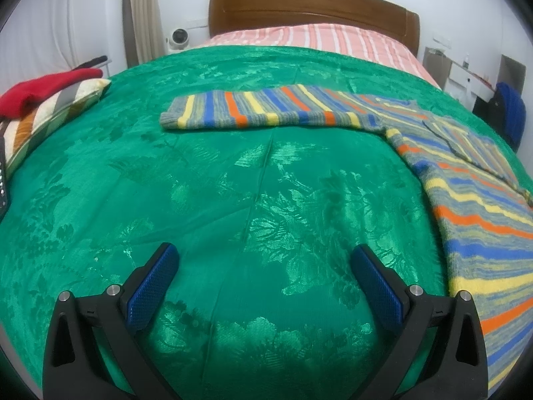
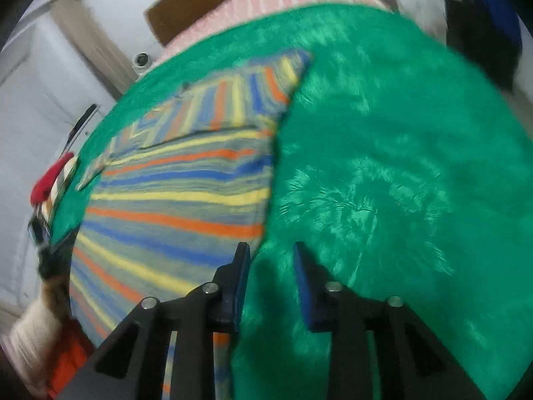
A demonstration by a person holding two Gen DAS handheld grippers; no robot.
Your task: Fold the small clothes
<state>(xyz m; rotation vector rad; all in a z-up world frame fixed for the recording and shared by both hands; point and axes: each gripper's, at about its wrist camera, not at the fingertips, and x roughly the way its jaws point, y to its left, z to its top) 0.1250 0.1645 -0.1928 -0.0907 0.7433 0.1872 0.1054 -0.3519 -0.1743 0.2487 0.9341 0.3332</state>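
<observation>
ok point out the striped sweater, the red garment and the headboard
striped sweater (image 1: 266,108): left wrist view, middle of the outstretched sleeve
red garment (image 1: 50,88): left wrist view, its middle, atop the striped pillow
headboard (image 1: 313,8): left wrist view, centre of the wooden panel

No readable text, labels, brands or numbers in either view — nothing legible. The dark device (image 1: 2,180) at the far left edge of the left wrist view has small light marks down its side, too tiny to read. The items on the white shelf (image 1: 466,66) by the wall are too small to tell whether they carry any print. The right wrist view is motion-blurred — no lettering can be made out anywhere in it.
</observation>
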